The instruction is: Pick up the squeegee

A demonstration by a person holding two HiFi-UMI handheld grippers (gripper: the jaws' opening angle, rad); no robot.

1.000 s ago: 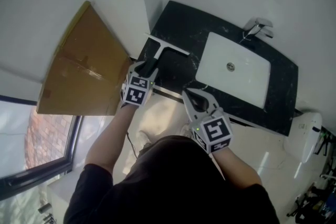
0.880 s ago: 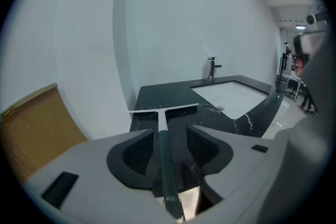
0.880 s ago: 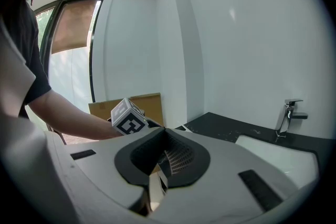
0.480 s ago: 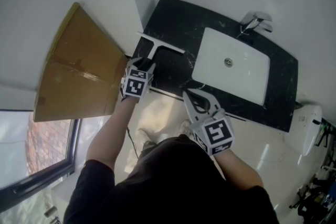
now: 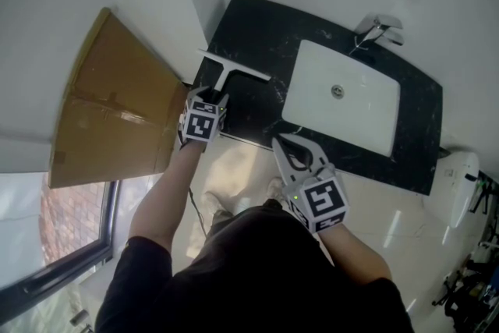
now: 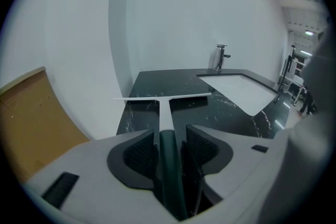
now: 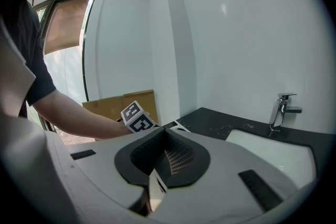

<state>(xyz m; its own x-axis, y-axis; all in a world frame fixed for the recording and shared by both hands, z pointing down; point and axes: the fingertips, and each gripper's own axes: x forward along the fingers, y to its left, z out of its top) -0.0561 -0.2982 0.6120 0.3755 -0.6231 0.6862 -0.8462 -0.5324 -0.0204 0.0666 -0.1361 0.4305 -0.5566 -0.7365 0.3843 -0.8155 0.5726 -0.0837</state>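
Note:
The squeegee [image 5: 233,68] lies on the black stone counter [image 5: 261,26] near its left end, white blade away from me, dark green handle toward me. My left gripper [image 5: 217,96] is at the counter's front edge, shut on that handle. In the left gripper view the squeegee [image 6: 164,107] runs straight out between the pads of the left gripper [image 6: 169,150], blade crosswise ahead. My right gripper [image 5: 282,141] hovers at the counter's front edge before the sink, shut with nothing in it. In the right gripper view the right gripper [image 7: 161,139] shows its pads pressed together.
A white sink [image 5: 343,101] is set into the counter, with a chrome faucet [image 5: 380,29] behind it. A large cardboard sheet [image 5: 109,113] leans against the white wall left of the counter. A window [image 5: 70,234] is at lower left. Tiled floor lies below the counter edge.
My left gripper has moved forward along the handle and its jaws have come in onto it. The right gripper has stayed in place.

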